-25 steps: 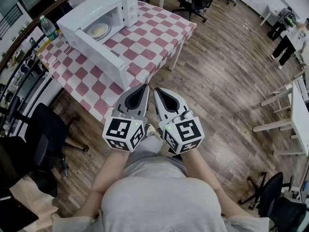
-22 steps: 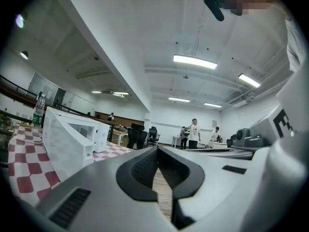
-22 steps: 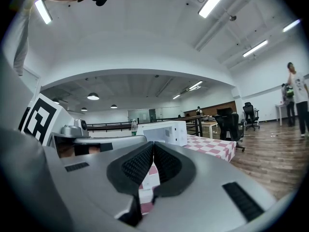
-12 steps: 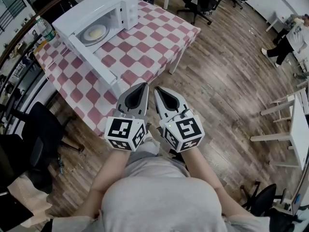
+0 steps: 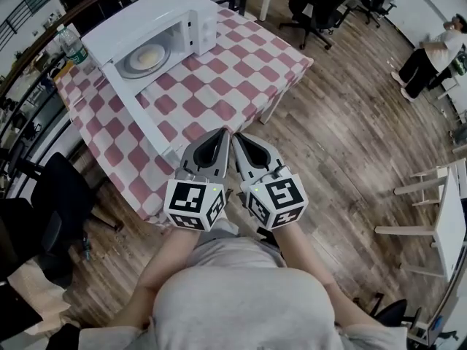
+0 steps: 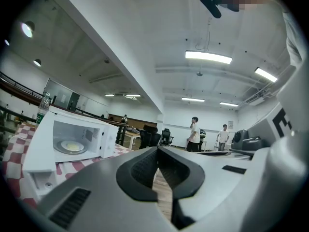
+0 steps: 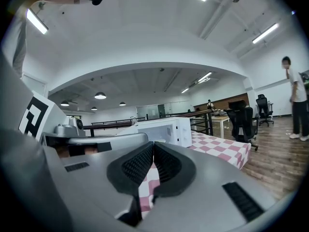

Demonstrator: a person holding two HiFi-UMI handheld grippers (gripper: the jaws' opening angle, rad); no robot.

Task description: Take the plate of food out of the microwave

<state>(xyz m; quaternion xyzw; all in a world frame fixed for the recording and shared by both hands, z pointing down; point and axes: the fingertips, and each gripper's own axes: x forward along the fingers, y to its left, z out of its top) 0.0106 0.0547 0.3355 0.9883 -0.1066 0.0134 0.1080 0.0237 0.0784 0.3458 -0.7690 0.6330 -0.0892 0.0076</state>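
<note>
A white microwave (image 5: 157, 20) stands on a table with a red-and-white checked cloth (image 5: 219, 86), its door (image 5: 142, 115) swung open. Inside sits a plate (image 5: 146, 57) with pale yellow food; the left gripper view shows this plate (image 6: 72, 146) too. My left gripper (image 5: 222, 134) and right gripper (image 5: 236, 135) are side by side at the table's near edge, well short of the microwave. Both are shut and hold nothing. The left gripper's tips (image 6: 158, 149) meet, and so do the right gripper's tips (image 7: 153, 144), which point past the microwave (image 7: 166, 129).
A water bottle (image 5: 73, 44) stands behind the microwave near a railing. Black office chairs are at the left (image 5: 62, 195) and beyond the table (image 5: 321, 6). A person (image 5: 430, 53) stands at far right, above a white table (image 5: 445, 217). Two people (image 6: 194, 134) stand far off.
Both grippers have come forward together towards the table, from over the floor to its near edge. The microwave and plate look closer. The jaws stay shut.
</note>
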